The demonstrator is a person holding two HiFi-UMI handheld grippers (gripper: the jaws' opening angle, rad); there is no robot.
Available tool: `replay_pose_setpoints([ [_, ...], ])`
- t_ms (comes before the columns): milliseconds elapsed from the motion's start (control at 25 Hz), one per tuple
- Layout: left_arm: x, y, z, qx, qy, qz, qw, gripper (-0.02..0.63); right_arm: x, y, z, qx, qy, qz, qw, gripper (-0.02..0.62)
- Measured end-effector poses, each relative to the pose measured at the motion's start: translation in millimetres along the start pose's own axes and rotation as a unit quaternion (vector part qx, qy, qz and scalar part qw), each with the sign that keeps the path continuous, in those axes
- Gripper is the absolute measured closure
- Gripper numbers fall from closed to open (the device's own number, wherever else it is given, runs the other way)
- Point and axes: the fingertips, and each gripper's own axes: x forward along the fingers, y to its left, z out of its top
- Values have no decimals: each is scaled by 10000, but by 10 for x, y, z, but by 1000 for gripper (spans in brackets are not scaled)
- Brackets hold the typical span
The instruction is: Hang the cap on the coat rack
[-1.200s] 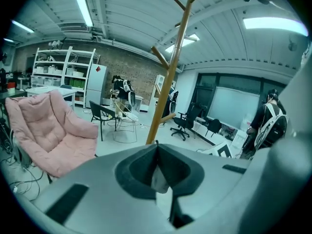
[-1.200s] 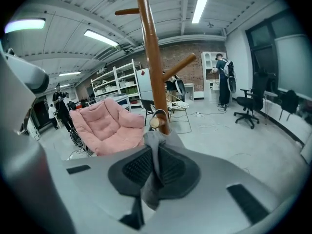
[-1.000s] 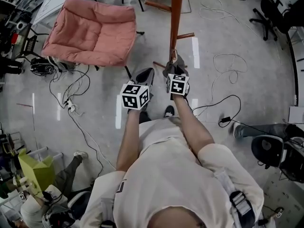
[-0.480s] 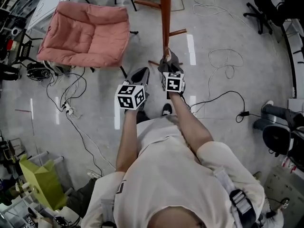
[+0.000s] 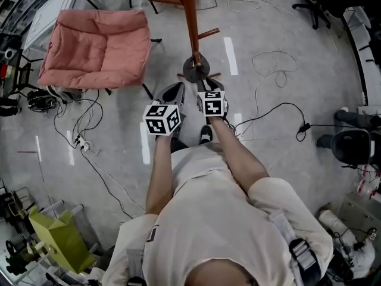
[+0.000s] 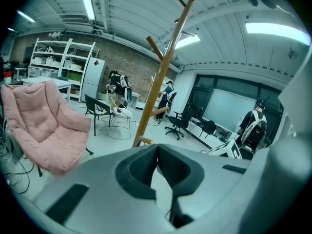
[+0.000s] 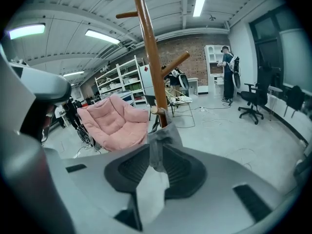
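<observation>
The wooden coat rack [image 5: 190,16] stands straight ahead on the floor, and its pole [image 7: 151,57] rises through the right gripper view. A grey cap [image 5: 195,69] sits against the pole at a low peg. My right gripper [image 5: 205,83] is shut on the cap's fabric [image 7: 157,147], which runs up from the jaws to the peg's end [image 7: 156,110]. Just to its left, my left gripper [image 5: 172,93] is apart from the cap. Its jaws [image 6: 157,155] are shut with nothing between them, and the rack [image 6: 161,77] shows beyond them.
A pink padded chair [image 5: 95,46] stands to the left of the rack. Cables [image 5: 89,136] trail over the floor on both sides. A black office chair [image 5: 351,148] is at the right and a yellow-green box [image 5: 56,237] at the lower left. People stand far off [image 7: 228,72].
Both grippers and the cap have moved closer to the rack. The cap, earlier bunched at the right jaws, now spreads round against the pole at the low peg.
</observation>
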Motion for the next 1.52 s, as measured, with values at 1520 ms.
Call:
replay_pose_setpoints([
  [1520,-776,387,-343,504,398,-1288,9896,598,-1158,766,-393,1277,-1270,-1040,9781,537],
])
